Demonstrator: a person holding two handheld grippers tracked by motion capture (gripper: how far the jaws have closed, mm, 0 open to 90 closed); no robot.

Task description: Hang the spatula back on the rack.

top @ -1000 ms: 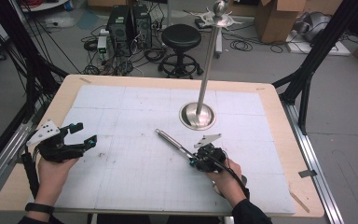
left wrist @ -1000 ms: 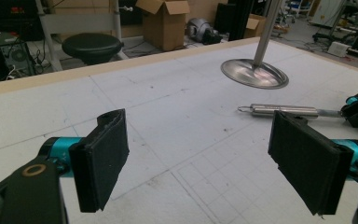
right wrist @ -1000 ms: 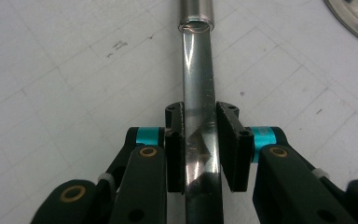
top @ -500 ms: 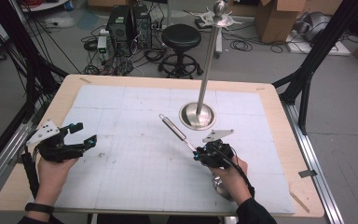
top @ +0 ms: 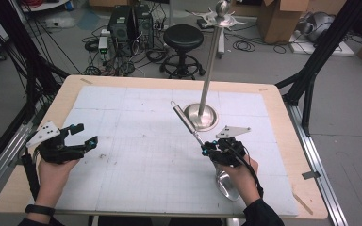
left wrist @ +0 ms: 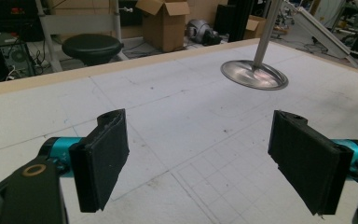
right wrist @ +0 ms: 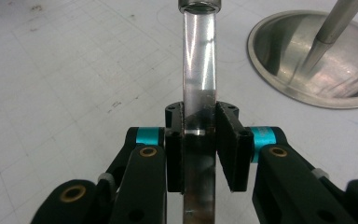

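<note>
My right gripper (right wrist: 199,140) is clamping its jaws on the flat handle of a shiny metal utensil (right wrist: 198,70), the pads pressing in on both sides of the strip. In the high view the right gripper (top: 206,149) is sitting right of the worktop's middle, and the utensil (top: 185,120) is running through it: the slim handle is pointing away from me toward the far side, its tip ending just left of the stand's base, while the broader polished end is lying under my right hand (top: 235,172), nearer me. What kind of utensil it is, I cannot tell.

My left gripper (left wrist: 200,158) is holding its jaws wide apart with nothing between them, only the white gridded mat (left wrist: 177,116) beneath. In the high view the left gripper (top: 80,136) is resting in my left hand (top: 52,167) near the worktop's (top: 283,113) left edge, well apart from the utensil.

The metal stand (top: 206,80) is rising from its round base (top: 212,118) beyond my right gripper, leaning slightly.
</note>
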